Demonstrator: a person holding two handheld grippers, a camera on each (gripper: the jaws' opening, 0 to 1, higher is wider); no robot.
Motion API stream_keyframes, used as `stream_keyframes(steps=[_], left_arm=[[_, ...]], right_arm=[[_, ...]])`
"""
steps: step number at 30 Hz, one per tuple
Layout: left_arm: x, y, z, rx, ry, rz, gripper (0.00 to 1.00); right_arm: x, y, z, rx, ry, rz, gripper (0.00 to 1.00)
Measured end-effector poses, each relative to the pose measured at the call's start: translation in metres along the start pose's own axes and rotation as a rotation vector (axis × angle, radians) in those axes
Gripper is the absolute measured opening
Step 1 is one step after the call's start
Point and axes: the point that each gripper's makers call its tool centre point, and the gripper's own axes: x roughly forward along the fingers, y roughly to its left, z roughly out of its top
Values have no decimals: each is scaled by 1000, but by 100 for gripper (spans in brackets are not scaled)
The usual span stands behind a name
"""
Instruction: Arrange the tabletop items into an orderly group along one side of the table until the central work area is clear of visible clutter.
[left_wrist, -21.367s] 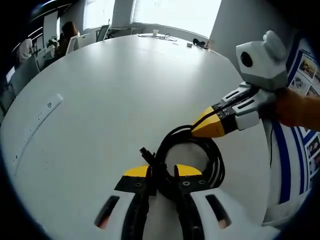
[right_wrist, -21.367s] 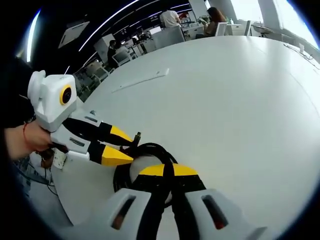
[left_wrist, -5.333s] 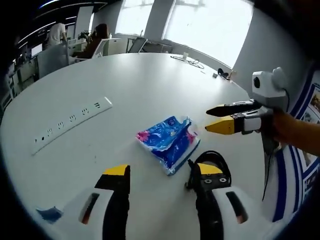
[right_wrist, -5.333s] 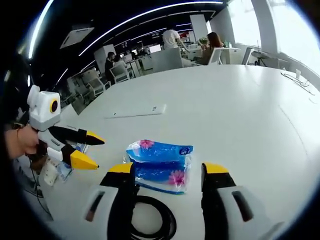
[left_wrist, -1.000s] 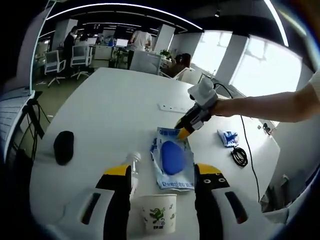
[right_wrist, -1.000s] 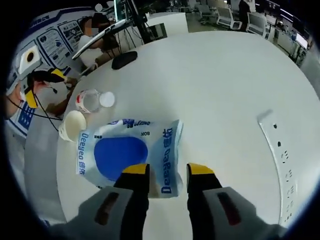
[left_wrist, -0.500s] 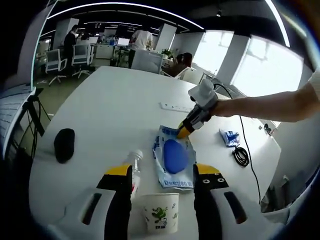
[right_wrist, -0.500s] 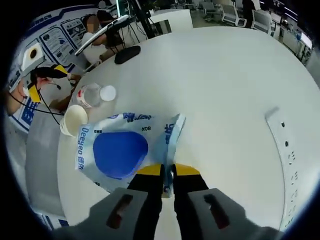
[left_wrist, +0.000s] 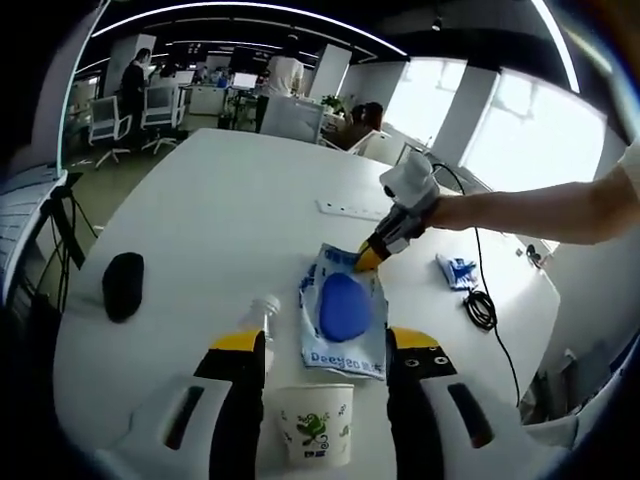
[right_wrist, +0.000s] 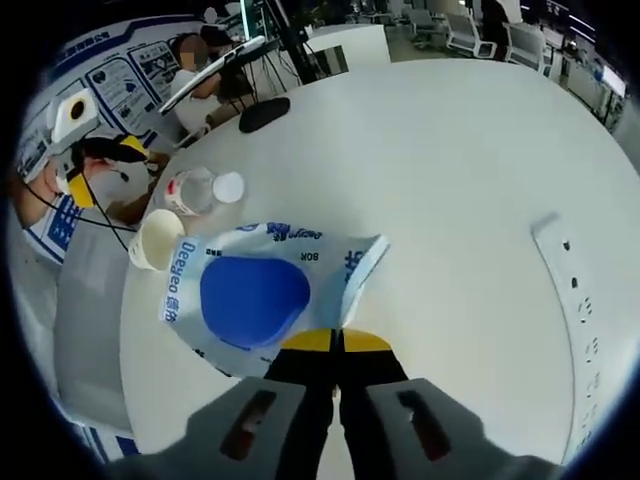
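A white wipes pack (right_wrist: 255, 295) with a blue oval lid lies flat on the round white table (right_wrist: 450, 170). My right gripper (right_wrist: 335, 342) is shut on the pack's near edge. In the left gripper view that gripper (left_wrist: 368, 258) pinches the far edge of the pack (left_wrist: 345, 310). My left gripper (left_wrist: 328, 345) stands open, its jaws on either side of a paper cup (left_wrist: 315, 425) at the table edge. A clear water bottle (left_wrist: 258, 320) lies just left of the pack. In the right gripper view the bottle (right_wrist: 200, 190) and cup (right_wrist: 155, 240) sit beyond the pack, near my left gripper (right_wrist: 100, 170).
A black mouse (left_wrist: 122, 285) sits at the left; a white power strip (left_wrist: 345, 210) lies farther out. A blue tissue pack (left_wrist: 455, 270) and a coiled black cable (left_wrist: 482, 310) lie at the right. People and office chairs stand beyond the table.
My right gripper's jaws have closed onto the edge of the wipes pack, and the pack has shifted and turned a little. The left gripper has stayed open over the cup.
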Motion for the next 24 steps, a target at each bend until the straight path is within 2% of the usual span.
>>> stream_keyframes(steps=[8,24], left_arm=[[6,-8,3,6,6,-13,48],[22,-30,11,38,21,-61,48]], right_arm=[[-14,5,-5,-1,-17,6,0],[-60,18,1,26,-130,-21,0]])
